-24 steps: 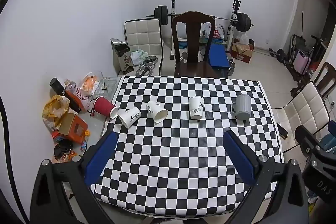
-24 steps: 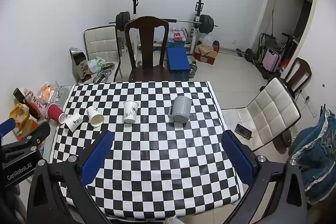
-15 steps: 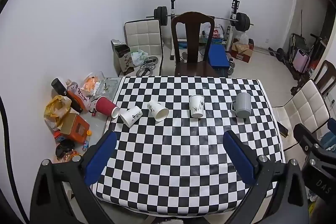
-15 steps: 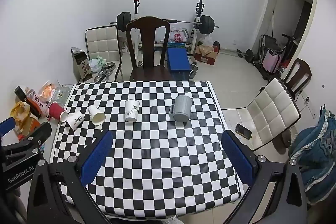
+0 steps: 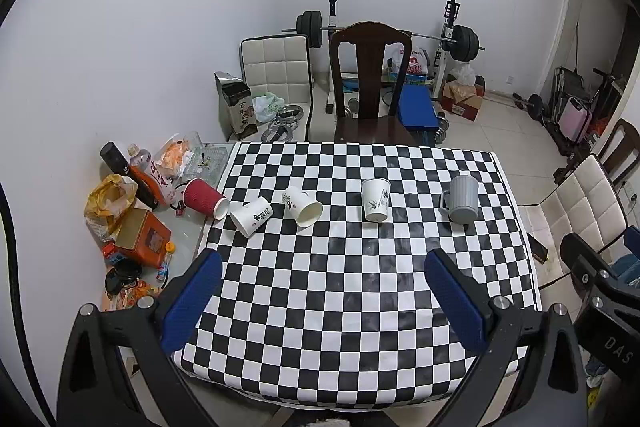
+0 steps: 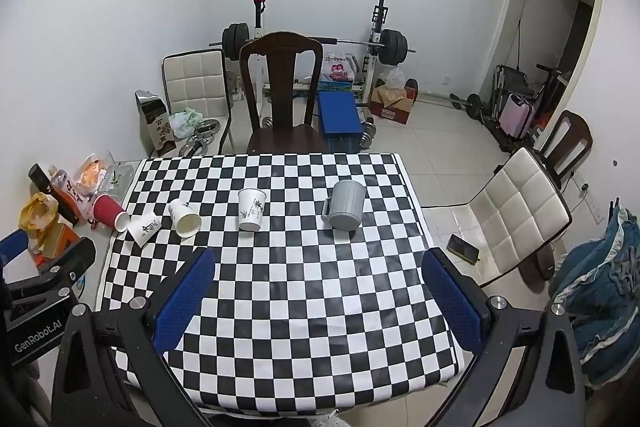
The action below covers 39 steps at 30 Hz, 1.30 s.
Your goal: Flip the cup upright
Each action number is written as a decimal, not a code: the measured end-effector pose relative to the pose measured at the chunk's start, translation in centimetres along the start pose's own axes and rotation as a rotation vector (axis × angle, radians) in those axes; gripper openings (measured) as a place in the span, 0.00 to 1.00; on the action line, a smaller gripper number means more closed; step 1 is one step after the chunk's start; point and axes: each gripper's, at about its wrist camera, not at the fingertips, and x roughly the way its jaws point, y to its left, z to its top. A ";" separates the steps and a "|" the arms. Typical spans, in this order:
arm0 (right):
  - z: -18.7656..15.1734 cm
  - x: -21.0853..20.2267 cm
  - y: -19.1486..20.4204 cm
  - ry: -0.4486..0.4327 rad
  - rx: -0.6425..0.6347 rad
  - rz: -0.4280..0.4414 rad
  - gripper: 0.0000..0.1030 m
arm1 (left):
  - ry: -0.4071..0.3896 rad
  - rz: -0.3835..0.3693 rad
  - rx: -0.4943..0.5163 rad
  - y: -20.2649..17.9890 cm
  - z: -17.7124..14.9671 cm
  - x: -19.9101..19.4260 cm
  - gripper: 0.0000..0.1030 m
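On the checkered table [image 5: 344, 291], five cups form a row running from 9 o'clock to 3 o'clock. The red cup [image 5: 202, 197] lies on its side at the table's left edge, mouth touching or just beside the first white cup [image 5: 253, 215], also on its side. The second white cup [image 5: 303, 206] lies tipped, mouth toward the camera. The third white cup [image 5: 376, 199] stands upright; the grey mug [image 5: 461, 199] stands at 2 o'clock, handle leftward.

The left gripper [image 5: 325, 301] hovers above the near table half, blue pads spread wide, holding nothing. The right gripper [image 6: 318, 297] is likewise spread and empty.

Only the left view shows the full floor clutter [image 5: 128, 223] at 9 o'clock. Only the right view shows the phone [image 6: 463, 248] on the white chair [image 6: 516, 217] at 3 o'clock.
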 end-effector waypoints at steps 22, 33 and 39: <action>0.4 -0.9 -0.1 -0.010 0.001 -0.009 1.00 | -0.005 0.002 -0.003 -0.1 0.0 0.1 1.00; 1.3 -1.2 -0.2 -0.014 0.001 -0.012 1.00 | -0.006 -0.001 -0.005 0.0 0.0 0.1 1.00; 1.2 -1.2 -0.1 -0.016 0.002 -0.010 1.00 | -0.006 -0.001 -0.006 -0.1 0.0 0.1 1.00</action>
